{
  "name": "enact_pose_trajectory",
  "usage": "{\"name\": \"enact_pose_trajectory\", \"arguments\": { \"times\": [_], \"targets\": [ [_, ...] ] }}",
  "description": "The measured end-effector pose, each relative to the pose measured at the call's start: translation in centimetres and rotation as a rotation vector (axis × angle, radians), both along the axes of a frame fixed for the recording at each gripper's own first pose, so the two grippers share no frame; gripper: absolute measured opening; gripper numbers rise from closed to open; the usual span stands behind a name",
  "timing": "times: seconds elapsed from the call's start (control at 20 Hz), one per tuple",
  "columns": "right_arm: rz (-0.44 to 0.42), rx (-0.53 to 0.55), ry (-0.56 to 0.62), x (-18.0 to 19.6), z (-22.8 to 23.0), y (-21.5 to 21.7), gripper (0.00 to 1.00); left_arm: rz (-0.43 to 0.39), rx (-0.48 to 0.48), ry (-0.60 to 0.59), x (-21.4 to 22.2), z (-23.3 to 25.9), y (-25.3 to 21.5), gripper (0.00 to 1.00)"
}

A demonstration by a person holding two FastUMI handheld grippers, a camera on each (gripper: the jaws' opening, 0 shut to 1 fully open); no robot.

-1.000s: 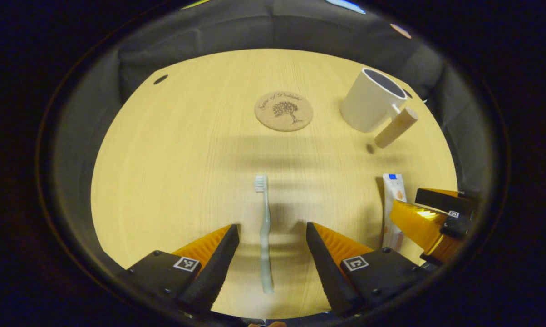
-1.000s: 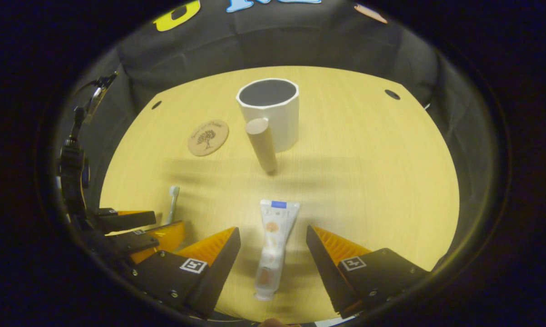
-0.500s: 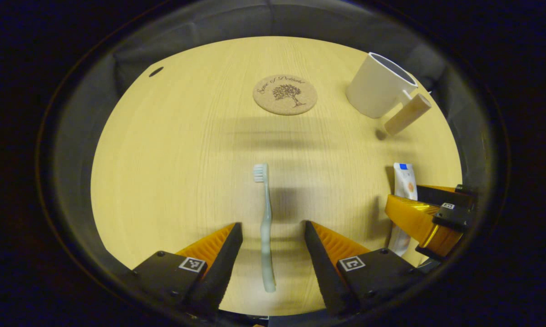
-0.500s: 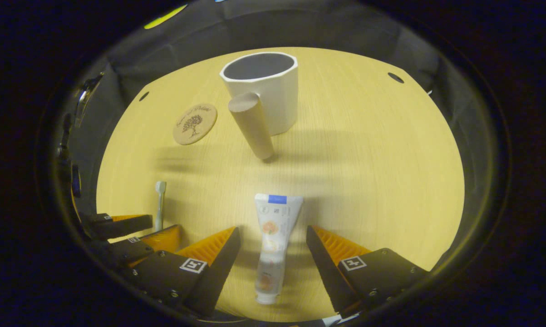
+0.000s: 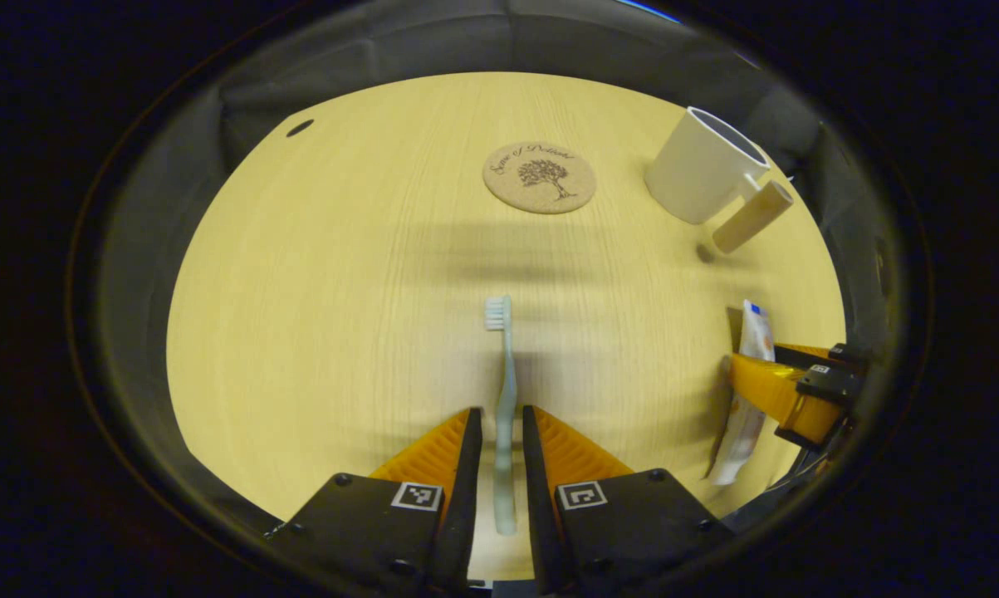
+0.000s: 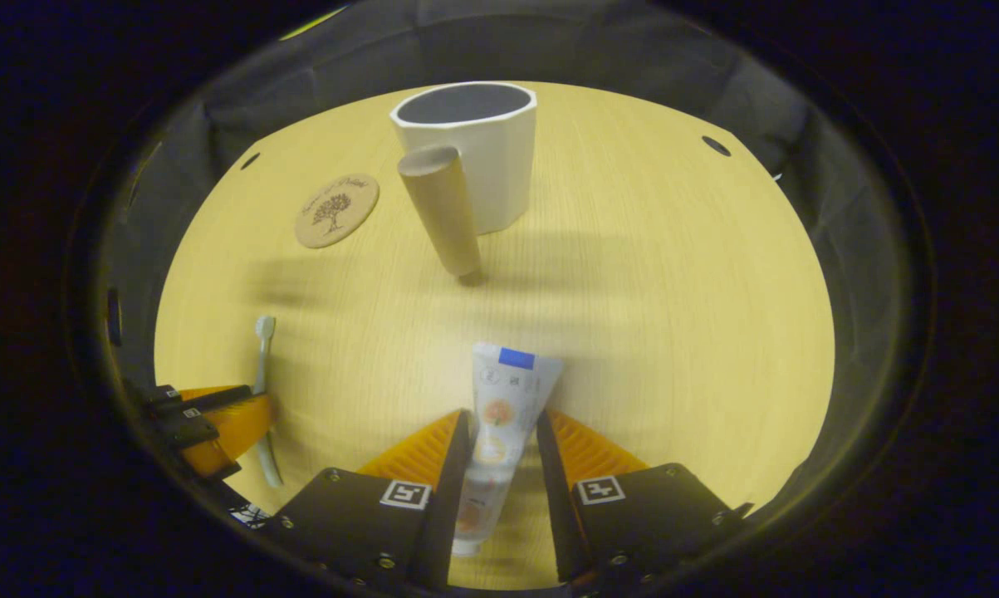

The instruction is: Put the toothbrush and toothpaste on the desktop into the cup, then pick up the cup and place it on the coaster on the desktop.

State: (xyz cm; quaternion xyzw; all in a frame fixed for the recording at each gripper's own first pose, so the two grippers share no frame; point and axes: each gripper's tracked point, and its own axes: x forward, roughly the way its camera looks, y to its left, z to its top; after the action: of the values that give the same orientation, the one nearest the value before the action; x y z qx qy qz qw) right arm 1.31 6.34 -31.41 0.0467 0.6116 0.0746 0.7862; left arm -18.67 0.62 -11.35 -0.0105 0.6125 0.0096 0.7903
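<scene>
Only the first grasps were made; nothing was in the cup point(image 6: 474, 149) yet.
Left tool point(image 5: 499, 465) pinched the brush point(image 5: 505, 399), right tool point(image 6: 499, 465) the paste point(image 6: 499, 415), both low over the counter point(image 6: 673, 291); the coaster point(image 5: 539, 166) sat bare.

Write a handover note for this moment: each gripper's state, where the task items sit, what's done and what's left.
Left gripper: shut on the toothbrush, which looks to be on or just off the desktop.
Right gripper: shut on the toothpaste, cap end toward the camera.
Cup: upright and empty, handle toward the right gripper; coaster bare, beside it.
Done: both items grasped.
Left: drop both into the cup, then set the cup on the coaster.
</scene>
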Motion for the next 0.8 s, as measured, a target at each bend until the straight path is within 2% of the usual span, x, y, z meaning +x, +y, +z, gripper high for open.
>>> {"name": "enact_pose_trajectory", "arguments": {
  "times": [0.1, 0.15, 0.2, 0.25, 0.35, 0.45, 0.5, 0.65, 0.8],
  "targets": [
    [-0.026, 0.014, -0.002, 0.1, 0.1, 0.0, 0.38, -0.001, -0.007, 0.000, -0.3, 0.2, 0.1, 0.18],
    [-0.025, 0.028, -0.005, 0.1, 0.0, 0.1, 0.29, 0.004, -0.011, -0.003, -0.6, 0.4, 0.4, 0.18],
    [-0.042, 0.045, -0.011, 0.3, 0.2, 0.2, 0.29, 0.002, -0.018, -0.004, -0.6, 0.6, 0.7, 0.13],
    [-0.045, 0.064, -0.015, 0.3, 0.3, 0.3, 0.23, -0.007, -0.024, -0.011, -0.5, 0.4, 0.3, 0.13],
    [-0.048, 0.095, -0.023, 0.2, 0.3, 0.3, 0.23, -0.022, -0.021, -0.019, -0.3, 0.5, 0.4, 0.13],
    [-0.061, 0.116, -0.045, 0.6, 0.3, 0.3, 0.23, -0.026, -0.028, -0.038, -0.3, 0.5, 0.5, 0.09],
    [-0.059, 0.129, -0.058, 0.6, 0.5, 0.4, 0.19, -0.028, -0.034, -0.046, -0.3, 0.5, 0.5, 0.09],
    [-0.064, 0.157, -0.095, 0.9, 0.8, 0.3, 0.18, -0.026, -0.058, -0.080, -0.4, 0.9, 0.8, 0.07],
    [-0.055, 0.171, -0.169, 1.1, 1.9, 0.0, 0.18, -0.024, -0.065, -0.145, 0.3, 1.9, 0.9, 0.09]
  ]
}}
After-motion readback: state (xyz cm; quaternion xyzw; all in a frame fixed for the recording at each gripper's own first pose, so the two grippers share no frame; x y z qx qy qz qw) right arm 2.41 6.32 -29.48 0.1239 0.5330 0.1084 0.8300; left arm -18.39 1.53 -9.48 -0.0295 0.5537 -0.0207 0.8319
